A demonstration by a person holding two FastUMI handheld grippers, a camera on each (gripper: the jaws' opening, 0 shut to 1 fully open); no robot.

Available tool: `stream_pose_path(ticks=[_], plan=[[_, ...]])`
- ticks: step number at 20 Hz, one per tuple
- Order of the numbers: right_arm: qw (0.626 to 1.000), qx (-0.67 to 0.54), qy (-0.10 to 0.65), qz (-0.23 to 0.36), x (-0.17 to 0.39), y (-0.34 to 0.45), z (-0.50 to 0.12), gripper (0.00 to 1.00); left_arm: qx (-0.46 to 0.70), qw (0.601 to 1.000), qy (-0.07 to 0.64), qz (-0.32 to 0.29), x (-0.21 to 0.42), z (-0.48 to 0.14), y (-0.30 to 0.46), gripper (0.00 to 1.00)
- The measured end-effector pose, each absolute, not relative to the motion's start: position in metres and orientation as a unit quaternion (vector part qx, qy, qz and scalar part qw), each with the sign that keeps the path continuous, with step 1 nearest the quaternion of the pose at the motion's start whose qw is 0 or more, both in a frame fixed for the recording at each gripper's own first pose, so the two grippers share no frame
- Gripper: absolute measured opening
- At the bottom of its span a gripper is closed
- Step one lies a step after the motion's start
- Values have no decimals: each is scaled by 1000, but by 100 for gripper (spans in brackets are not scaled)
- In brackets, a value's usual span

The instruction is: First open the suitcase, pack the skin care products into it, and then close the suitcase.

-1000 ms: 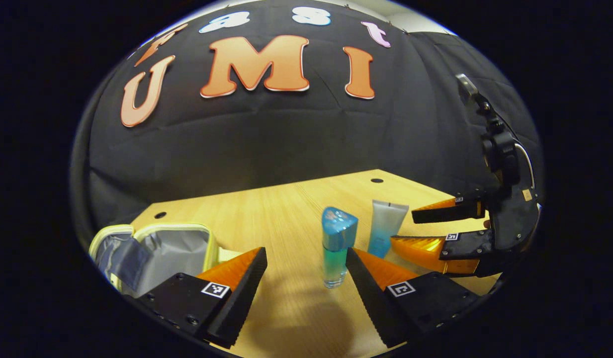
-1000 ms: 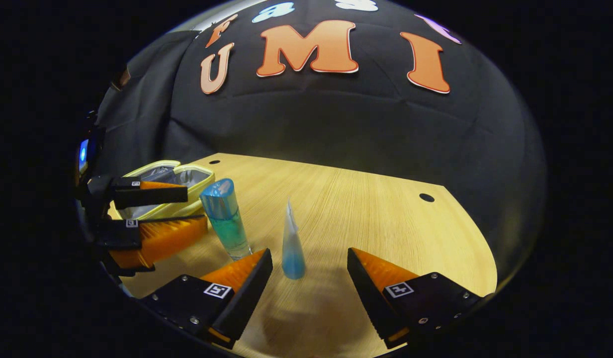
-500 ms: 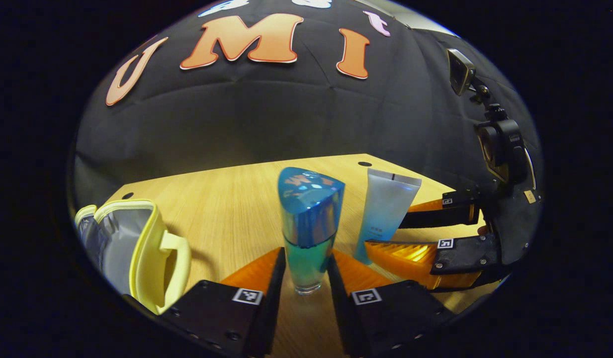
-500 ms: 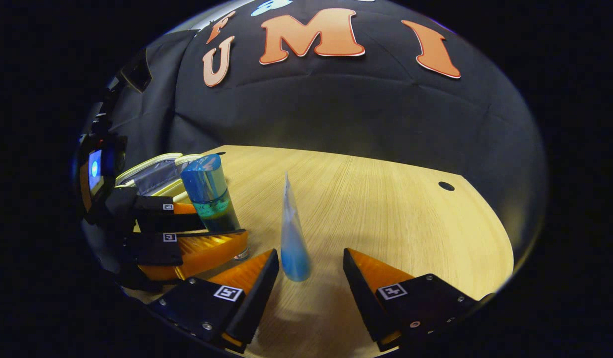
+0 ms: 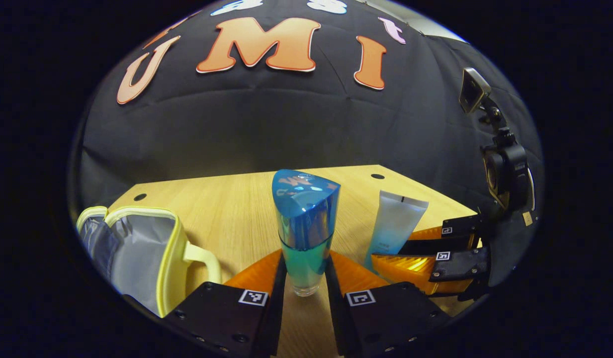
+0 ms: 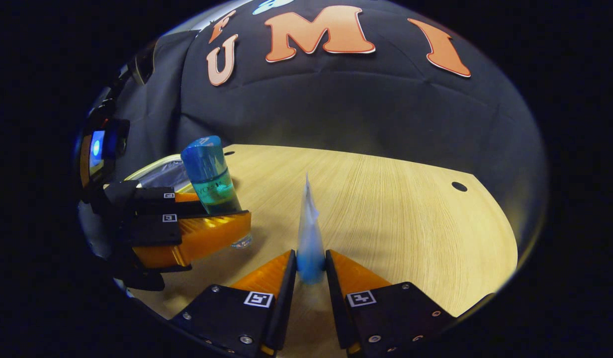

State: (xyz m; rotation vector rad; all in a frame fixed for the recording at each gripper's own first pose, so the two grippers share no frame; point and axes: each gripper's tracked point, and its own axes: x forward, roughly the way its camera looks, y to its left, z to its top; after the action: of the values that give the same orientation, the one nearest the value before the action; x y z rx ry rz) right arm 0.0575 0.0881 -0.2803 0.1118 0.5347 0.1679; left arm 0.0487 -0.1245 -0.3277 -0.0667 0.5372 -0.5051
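In the left gripper view the left gripper (image 5: 305,278) clamps the upright blue bottle (image 5: 304,229) on the table (image 5: 226,209) beside the open suitcase (image 5: 137,253), while in the right gripper view the right gripper (image 6: 310,272) pinches the standing tube (image 6: 309,238) with both fingers.

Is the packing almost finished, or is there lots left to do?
Just under way. Done: the suitcase lies open, nothing visible inside yet. In hand: the left gripper is shut on the blue bottle, and the right gripper is shut on the tube; both still stand on the table. Left: put both in, then close the suitcase.
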Motion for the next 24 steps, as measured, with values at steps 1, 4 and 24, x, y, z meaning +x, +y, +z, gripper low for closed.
stream_pose_path(ticks=[1,4,24], plan=[[960,56,261,83,61,89,-272,40,-33,935,258,-241,50,-318,-118,42],[962,63,248,91,65,94,-242,40,-32,942,249,-224,58,-292,-95,43],[951,70,222,202,73,269,-124,40,7,942,324,-86,37,-277,190,42]])
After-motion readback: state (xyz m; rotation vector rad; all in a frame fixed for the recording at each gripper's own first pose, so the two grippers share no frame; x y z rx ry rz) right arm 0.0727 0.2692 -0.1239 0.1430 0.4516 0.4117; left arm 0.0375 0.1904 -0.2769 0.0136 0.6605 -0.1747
